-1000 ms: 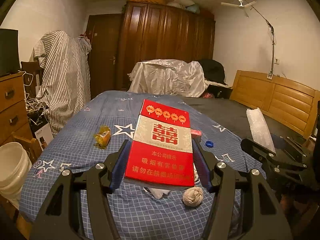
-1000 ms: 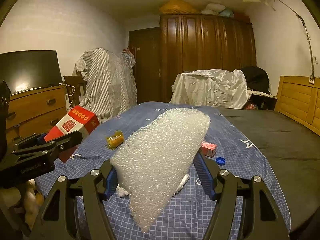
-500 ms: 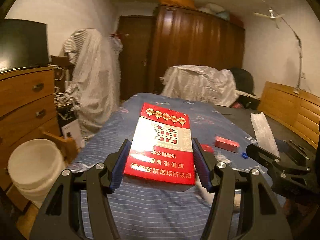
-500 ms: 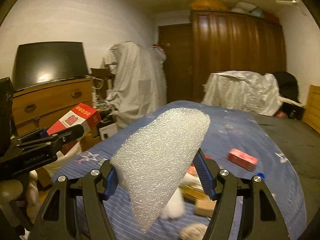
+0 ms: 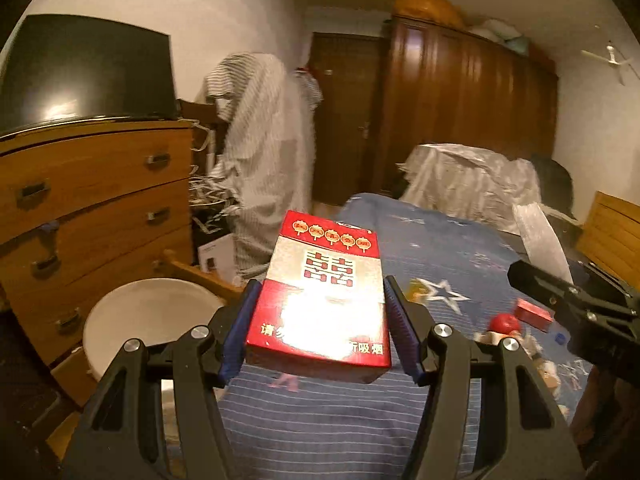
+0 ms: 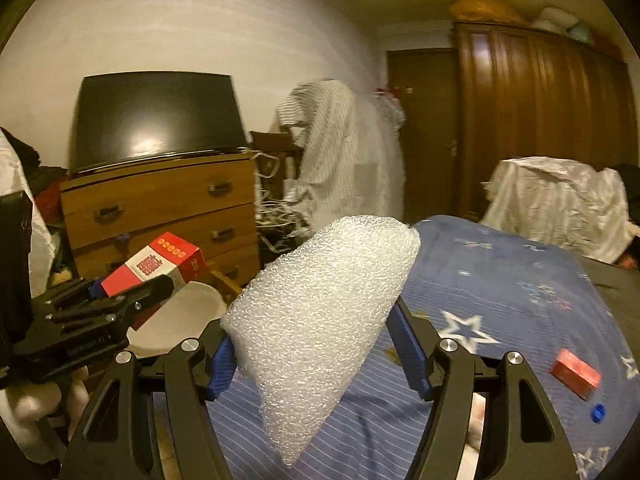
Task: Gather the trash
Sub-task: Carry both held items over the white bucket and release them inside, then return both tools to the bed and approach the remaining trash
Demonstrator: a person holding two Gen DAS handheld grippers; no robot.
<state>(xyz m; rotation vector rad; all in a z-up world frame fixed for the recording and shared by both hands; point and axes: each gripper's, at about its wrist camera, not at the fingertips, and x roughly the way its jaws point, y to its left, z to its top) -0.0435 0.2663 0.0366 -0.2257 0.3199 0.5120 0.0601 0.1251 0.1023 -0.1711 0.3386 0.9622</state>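
Observation:
My left gripper [image 5: 320,330] is shut on a red and silver carton [image 5: 326,292] and holds it in the air over the bed's left edge. It also shows in the right wrist view [image 6: 154,266], above a white bucket [image 6: 176,320]. My right gripper [image 6: 316,344] is shut on a white bubble wrap piece [image 6: 320,320], held above the bed; the wrap shows in the left wrist view [image 5: 540,240]. The white bucket [image 5: 148,316] stands on the floor left of the bed, just left of and below the carton.
The blue star-patterned bed [image 5: 432,256] holds a small red box [image 6: 576,372], a blue cap [image 6: 598,413], a red-topped item [image 5: 504,322] and other scraps. A wooden dresser [image 5: 88,208] with a TV [image 6: 156,116] stands left. A draped striped cloth [image 5: 264,160] is beyond.
Both grippers have swung left with their loads. The bucket and dresser have come into fuller view, and the bed's trash has slid to the right of both views.

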